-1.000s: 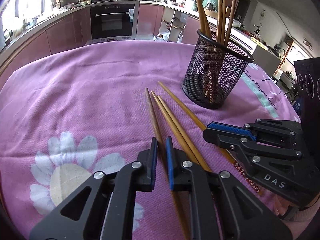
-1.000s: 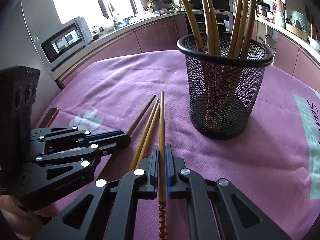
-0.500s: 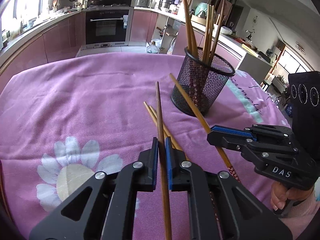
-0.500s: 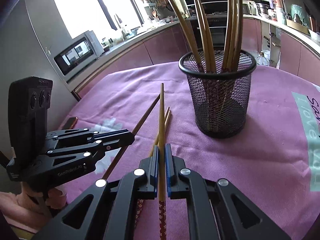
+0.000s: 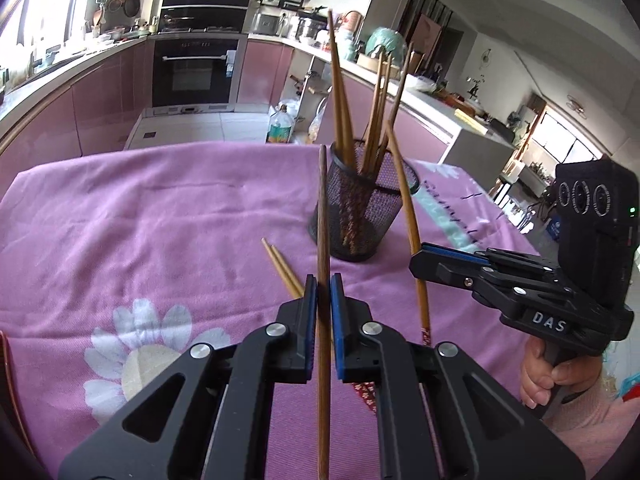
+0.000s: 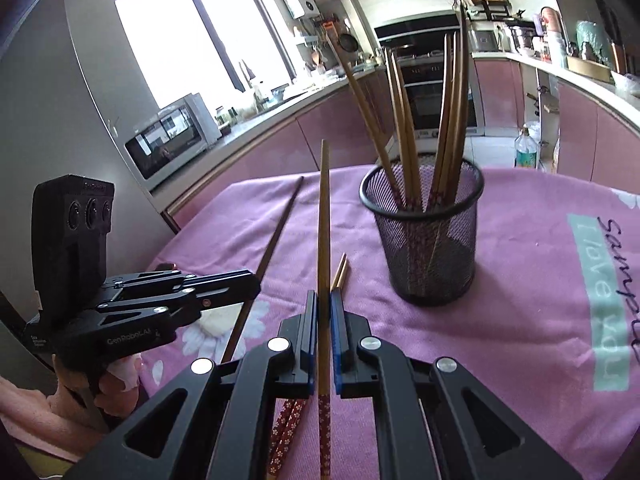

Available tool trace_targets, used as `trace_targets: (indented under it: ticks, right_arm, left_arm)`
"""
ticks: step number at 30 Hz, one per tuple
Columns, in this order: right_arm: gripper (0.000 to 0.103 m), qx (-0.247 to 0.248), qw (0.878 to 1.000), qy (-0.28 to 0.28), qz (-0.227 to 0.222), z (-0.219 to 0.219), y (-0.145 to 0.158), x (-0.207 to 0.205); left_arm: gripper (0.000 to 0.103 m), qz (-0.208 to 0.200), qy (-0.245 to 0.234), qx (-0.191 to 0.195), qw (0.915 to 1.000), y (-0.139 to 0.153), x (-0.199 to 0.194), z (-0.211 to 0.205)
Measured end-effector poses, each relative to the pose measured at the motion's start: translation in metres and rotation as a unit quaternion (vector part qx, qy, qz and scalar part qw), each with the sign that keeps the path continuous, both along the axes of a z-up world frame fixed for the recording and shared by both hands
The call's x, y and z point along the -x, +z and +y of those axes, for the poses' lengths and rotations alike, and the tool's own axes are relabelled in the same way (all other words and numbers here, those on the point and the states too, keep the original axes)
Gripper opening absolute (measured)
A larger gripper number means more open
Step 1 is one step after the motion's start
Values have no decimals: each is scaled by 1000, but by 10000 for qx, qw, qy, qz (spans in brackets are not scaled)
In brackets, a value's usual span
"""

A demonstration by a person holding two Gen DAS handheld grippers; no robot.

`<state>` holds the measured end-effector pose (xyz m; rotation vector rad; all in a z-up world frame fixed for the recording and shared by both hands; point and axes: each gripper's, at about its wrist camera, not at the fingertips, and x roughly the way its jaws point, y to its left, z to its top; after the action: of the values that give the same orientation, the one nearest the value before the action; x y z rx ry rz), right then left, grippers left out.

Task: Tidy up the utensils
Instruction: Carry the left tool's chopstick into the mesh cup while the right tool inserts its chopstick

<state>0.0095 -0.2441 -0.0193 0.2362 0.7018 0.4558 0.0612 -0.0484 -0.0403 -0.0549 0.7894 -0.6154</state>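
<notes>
In the left wrist view my left gripper point(image 5: 323, 280) is shut on a dark brown chopstick point(image 5: 322, 216), held above the cloth with its tip by the black mesh holder point(image 5: 364, 220). The right gripper point(image 5: 424, 252) sits to its right, gripping a lighter chopstick point(image 5: 404, 192). In the right wrist view my right gripper point(image 6: 324, 296) is shut on that light chopstick point(image 6: 323, 220), whose red patterned end points back. The left gripper point(image 6: 248, 280) is at the left with the dark chopstick point(image 6: 280, 224). The mesh holder point(image 6: 432, 240) holds several upright chopsticks. Two chopsticks point(image 6: 339, 270) lie on the cloth.
A purple tablecloth point(image 5: 160, 220) with a white daisy print point(image 5: 136, 360) covers the table. Its far edge point(image 5: 180, 148) drops to the kitchen floor, where a plastic bottle point(image 5: 278, 128) stands. Pink cabinets, an oven point(image 5: 196, 72) and a microwave point(image 6: 168, 140) lie beyond.
Both grippers have risen and lifted their chopsticks off the cloth, so the tips now reach up beside the holder. Two chopsticks stay lying on the cloth.
</notes>
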Motion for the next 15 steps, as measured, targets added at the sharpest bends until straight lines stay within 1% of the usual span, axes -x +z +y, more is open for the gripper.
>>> trace_targets:
  ticks: [6,10,15]
  right_arm:
    - [5,-49,9997,-121,-200,-11,13,2]
    - [5,-91,9994,-176,-293,-16,19,2]
    - [5,-135,9986,-267,-438,-24,28,2]
  left_arm:
    - [8,-162,-113,273,9994,21,5,6]
    - [8,-220,-199,547,9981,35,6,13]
    - [8,-399,-140,678,9968,48,6,18]
